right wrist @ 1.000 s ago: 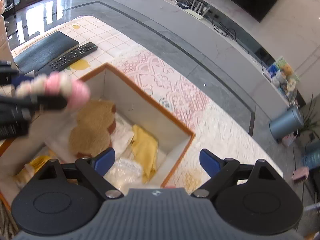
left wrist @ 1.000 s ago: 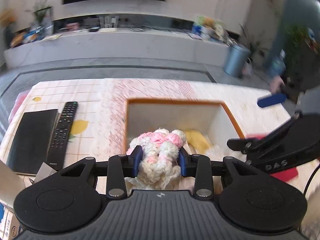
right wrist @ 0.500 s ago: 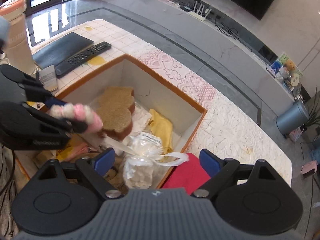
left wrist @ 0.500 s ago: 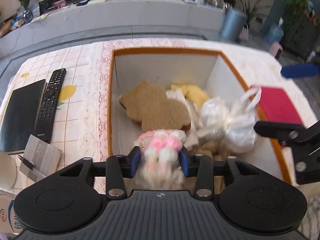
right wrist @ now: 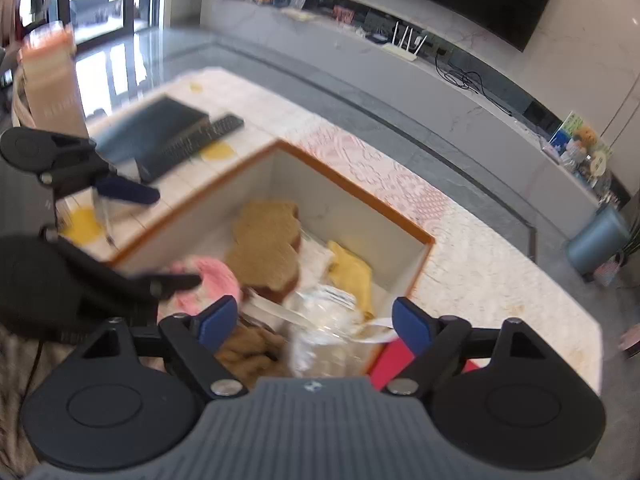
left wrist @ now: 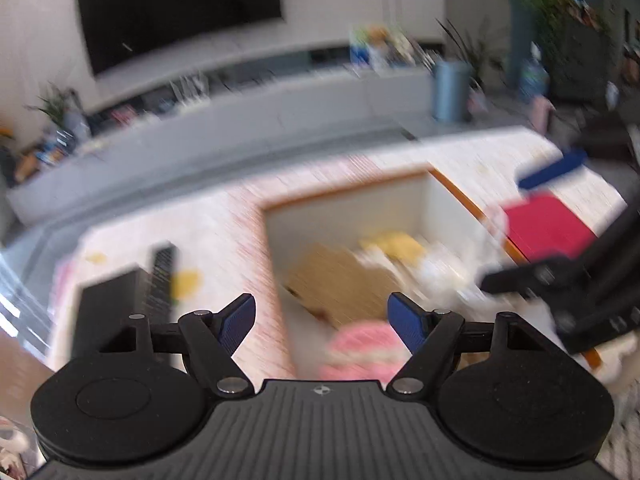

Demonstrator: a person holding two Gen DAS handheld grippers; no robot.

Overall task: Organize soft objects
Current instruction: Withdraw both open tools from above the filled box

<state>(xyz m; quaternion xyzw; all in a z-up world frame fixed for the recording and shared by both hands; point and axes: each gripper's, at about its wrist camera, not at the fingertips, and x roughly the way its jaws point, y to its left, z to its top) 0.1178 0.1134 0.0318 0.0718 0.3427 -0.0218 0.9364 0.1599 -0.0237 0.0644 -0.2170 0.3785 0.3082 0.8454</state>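
Observation:
My left gripper (left wrist: 321, 320) is open and empty above the near left part of the white box with an orange rim (left wrist: 344, 192). The pink and white knitted toy (left wrist: 360, 348) lies in the box just below it; it also shows in the right wrist view (right wrist: 212, 280). My right gripper (right wrist: 314, 322) is open and empty over the box's near end (right wrist: 352, 184). Inside lie a brown bear-shaped cushion (right wrist: 268, 248), a yellow cloth (right wrist: 352, 276), a clear plastic bag (right wrist: 324, 332) and a brown cloth (right wrist: 252, 352). The left wrist view is blurred.
A red cloth (left wrist: 548, 224) lies on the table right of the box. A black notebook (right wrist: 152, 132) and a remote (right wrist: 200, 138) lie left of it. A TV bench (right wrist: 400, 64) and a blue bin (right wrist: 596, 240) stand beyond the table.
My left gripper has opened and let go of the knitted toy, which now lies in the box. The left gripper has tilted up and is moving. The right gripper has shifted slightly.

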